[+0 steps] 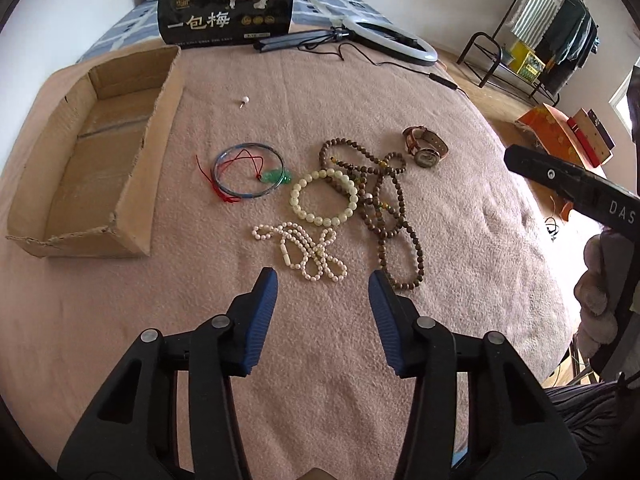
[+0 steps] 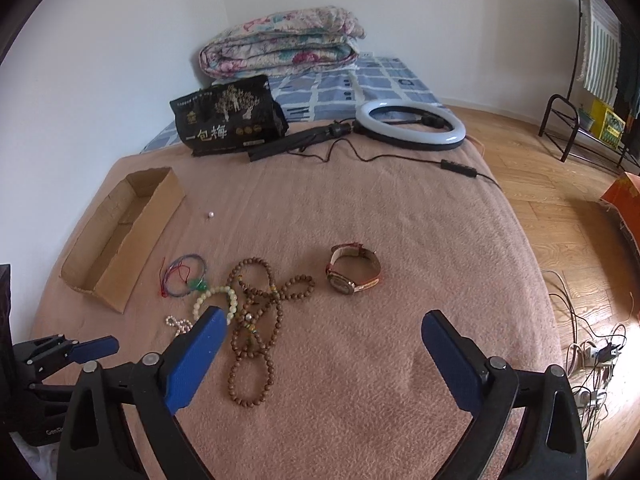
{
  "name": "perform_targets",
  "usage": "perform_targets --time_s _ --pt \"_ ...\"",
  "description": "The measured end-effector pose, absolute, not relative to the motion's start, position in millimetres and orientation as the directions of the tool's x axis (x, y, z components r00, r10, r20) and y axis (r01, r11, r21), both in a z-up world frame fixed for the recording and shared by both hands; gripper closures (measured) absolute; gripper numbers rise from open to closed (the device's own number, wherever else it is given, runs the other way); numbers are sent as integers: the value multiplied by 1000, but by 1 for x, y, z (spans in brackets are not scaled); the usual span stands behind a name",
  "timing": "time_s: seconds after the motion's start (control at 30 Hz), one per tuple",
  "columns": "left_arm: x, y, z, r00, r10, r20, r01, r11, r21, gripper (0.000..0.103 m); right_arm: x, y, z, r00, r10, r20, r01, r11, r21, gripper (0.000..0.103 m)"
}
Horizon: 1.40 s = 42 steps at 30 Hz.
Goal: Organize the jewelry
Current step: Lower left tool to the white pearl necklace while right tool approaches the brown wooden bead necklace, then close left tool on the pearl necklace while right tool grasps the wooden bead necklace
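Pearl necklace [image 1: 302, 254] is seen on the pink blanket [image 1: 460, 240], just ahead of the left tool [image 1: 323, 286], whose jaws are parted and empty. Right tool [image 2: 322, 330] is held wide open, angled down, short of the watch [image 2: 354, 268].

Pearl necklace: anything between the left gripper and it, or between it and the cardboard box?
Nothing visible. The pearl necklace lies just ahead of the open left gripper, and only bare blanket separates it from the box.
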<state>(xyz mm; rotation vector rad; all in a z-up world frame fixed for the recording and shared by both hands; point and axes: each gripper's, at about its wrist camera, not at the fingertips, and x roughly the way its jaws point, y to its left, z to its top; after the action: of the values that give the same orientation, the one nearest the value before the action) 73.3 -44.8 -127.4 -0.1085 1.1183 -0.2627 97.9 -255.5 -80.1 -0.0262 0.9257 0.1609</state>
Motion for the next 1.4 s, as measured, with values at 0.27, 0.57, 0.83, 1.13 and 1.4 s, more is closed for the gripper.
perform_targets --time_s 0.27,0.57,0.83,1.13,1.4 --pt "104 -44 -168 336 -277 -900 89 961 -262 59 113 -241 -110 513 108 -851 -194 981 7 12" --pt "123 -43 -187 321 -258 -911 65 966 -250 59 135 -231 -144 398 189 -898 -219 970 107 14" --pt "135 -46 -195 310 -256 -916 91 967 -240 60 151 -228 -173 308 237 -921 -209 962 178 17" --pt "132 -42 -199 319 -203 -926 82 979 -186 91 158 -216 -179 279 269 -922 -221 952 211 19" --pt "129 -35 -198 331 -193 -924 85 981 -174 97 155 -197 -188 262 243 -934 -264 949 172 25"
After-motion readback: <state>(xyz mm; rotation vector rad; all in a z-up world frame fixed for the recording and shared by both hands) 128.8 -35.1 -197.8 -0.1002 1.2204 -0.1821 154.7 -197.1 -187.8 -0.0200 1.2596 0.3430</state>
